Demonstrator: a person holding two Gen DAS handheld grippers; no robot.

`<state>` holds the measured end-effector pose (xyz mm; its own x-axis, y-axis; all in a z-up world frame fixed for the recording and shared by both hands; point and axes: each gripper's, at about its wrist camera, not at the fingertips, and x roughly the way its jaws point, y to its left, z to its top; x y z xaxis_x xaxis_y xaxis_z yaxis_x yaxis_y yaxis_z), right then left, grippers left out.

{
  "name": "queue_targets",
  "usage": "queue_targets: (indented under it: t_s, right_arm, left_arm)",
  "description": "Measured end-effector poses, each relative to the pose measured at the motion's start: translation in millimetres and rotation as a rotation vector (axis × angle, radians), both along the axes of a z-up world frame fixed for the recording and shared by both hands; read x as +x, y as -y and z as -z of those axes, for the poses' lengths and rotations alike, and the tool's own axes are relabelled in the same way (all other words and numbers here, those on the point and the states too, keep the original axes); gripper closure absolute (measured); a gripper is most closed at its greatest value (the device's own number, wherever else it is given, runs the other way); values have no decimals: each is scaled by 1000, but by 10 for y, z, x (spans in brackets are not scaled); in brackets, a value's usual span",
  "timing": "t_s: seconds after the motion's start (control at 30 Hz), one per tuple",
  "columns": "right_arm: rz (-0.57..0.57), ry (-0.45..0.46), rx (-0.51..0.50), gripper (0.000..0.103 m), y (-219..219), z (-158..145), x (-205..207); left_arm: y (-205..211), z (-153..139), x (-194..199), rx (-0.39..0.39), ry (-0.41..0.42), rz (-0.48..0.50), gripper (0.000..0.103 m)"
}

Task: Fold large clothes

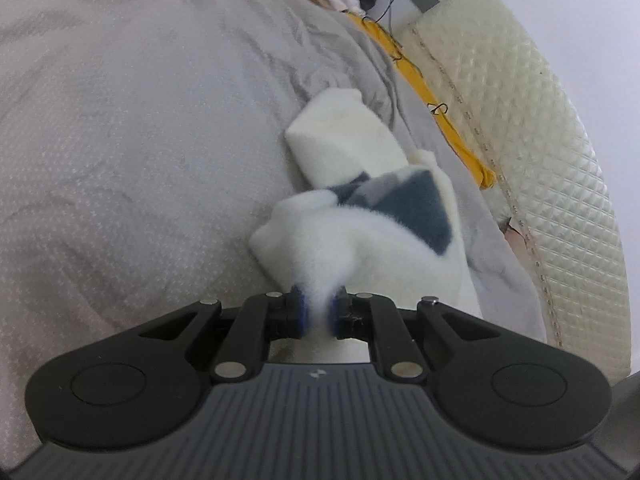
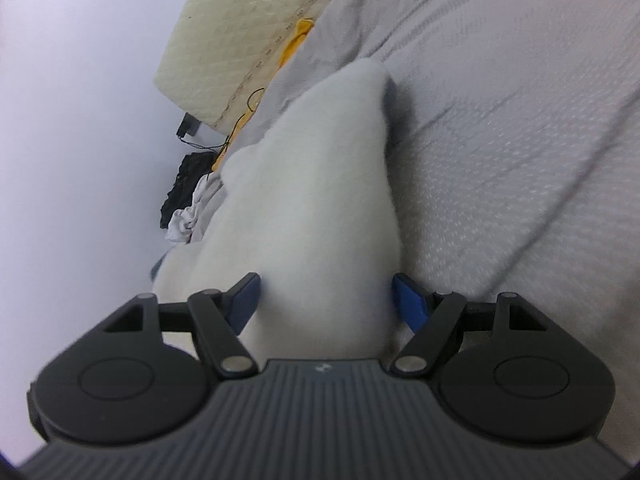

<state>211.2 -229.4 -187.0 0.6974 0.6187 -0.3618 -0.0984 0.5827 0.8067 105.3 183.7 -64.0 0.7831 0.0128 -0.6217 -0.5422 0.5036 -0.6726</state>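
A white fleece garment (image 1: 352, 208) with a dark blue and grey patch lies bunched on the grey bedspread (image 1: 120, 140). My left gripper (image 1: 319, 314) is shut on a pinch of its white fabric. In the right wrist view the same white garment (image 2: 316, 208) rises as a tall fold between the blue pads (image 2: 408, 304). My right gripper (image 2: 326, 300) is open, its jaws standing wide on either side of the fabric.
A cream quilted mattress edge (image 1: 520, 140) and a yellow cloth strip (image 1: 448, 120) run along the bed's far side. A black garment and white cloth (image 2: 188, 200) lie by the wall. The grey bedspread (image 2: 520, 140) spreads wide to the right.
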Motion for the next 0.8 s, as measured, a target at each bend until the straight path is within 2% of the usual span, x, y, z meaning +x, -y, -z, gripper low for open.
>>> queue_targets:
  t_s: [0.07,0.1,0.13,0.17,0.3,0.4,0.5,0.57,0.63,0.8]
  right_arm:
    - [-19,-7,51,59,3,36,99]
    - [-39,-9,59,65,4,22,128]
    - [-49,4,42,77,1,-29,121]
    - [-55,31,23,81,-1,-103,84]
    - [-64,130,50,84,97,-498,-66]
    - [-59,196,67,84,197,-804,-207]
    - [-56,243,71,85,286,-1006,-395]
    - [-53,236,35,85,323,-1077,-501]
    - [-46,162,-13,84,336,-1049,-526]
    - [-26,6,-96,83,234,-658,-382]
  left_arm:
    - [4,-17,28,7,26,2,90]
    - [-4,-30,28,-2,44,4,90]
    - [-18,-44,23,-15,66,5,90]
    - [-31,-62,12,-22,83,9,90]
    - [-57,-179,-46,-42,174,59,90]
    - [-57,-326,-130,-25,262,96,90]
    - [-72,-364,-186,-80,325,121,90]
    - [-69,-325,-180,-101,304,130,90]
    - [-32,-238,-113,-85,235,128,90]
    - [36,66,130,-50,70,105,90]
